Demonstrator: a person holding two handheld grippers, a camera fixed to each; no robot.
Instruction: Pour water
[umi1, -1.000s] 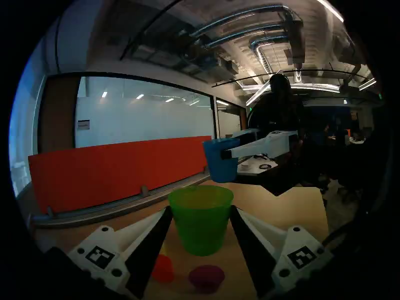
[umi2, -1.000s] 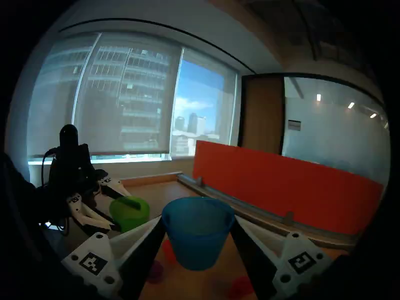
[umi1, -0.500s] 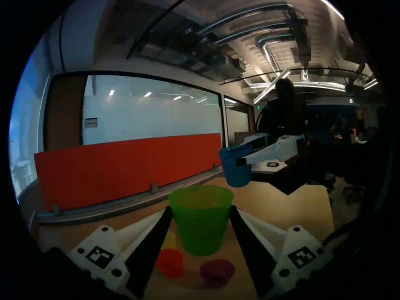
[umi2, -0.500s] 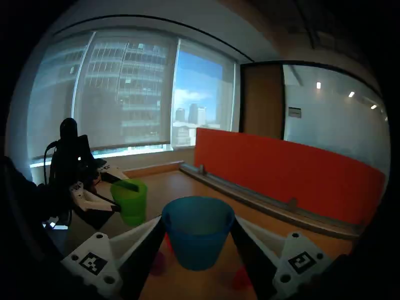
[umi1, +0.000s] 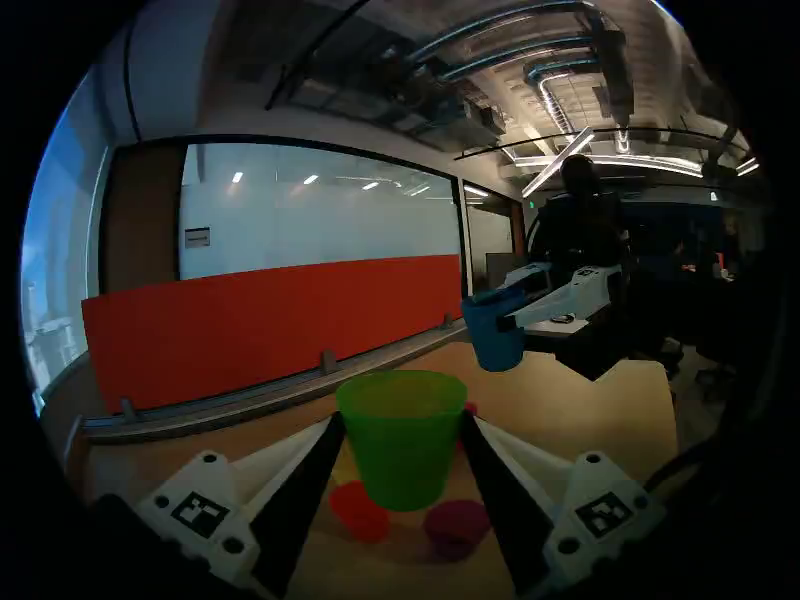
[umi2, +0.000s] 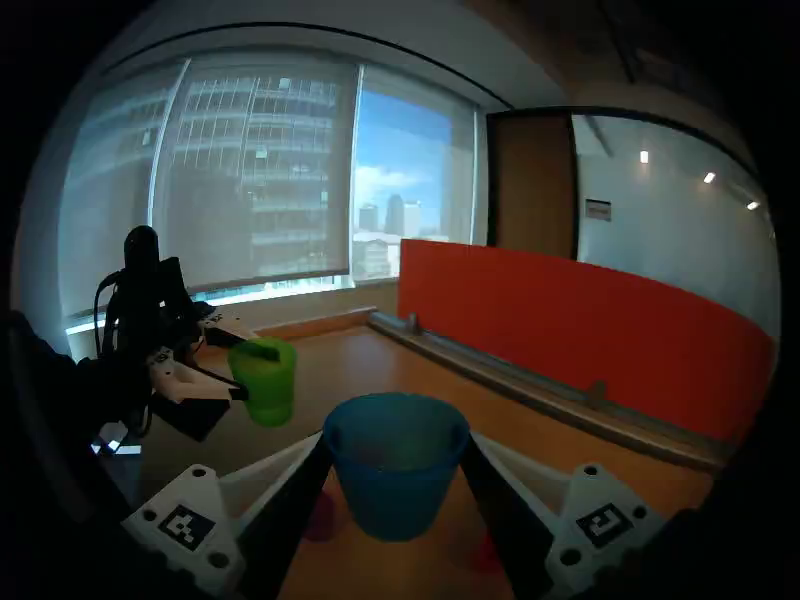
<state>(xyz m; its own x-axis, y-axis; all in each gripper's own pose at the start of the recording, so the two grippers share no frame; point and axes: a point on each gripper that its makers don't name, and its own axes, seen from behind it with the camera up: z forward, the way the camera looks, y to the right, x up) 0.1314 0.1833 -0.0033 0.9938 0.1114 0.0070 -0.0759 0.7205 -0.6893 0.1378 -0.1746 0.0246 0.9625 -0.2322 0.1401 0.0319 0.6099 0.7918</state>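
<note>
Wood table (umi1: 600, 420) under green cup (umi1: 402, 450), orange partition (umi1: 250, 320)

In my right gripper view, daylight comes in through the big window (umi2: 250, 190) left of the orange partition (umi2: 590, 340), bright and cool, and puts a soft sheen on the bench (umi2: 340, 365) in front of it. In my left gripper view the room right of the orange partition is dim, lit by ceiling strip lights (umi1: 575, 155). The green cup (umi1: 402, 445) is sharp; straight lines bow towards the edges.
</note>
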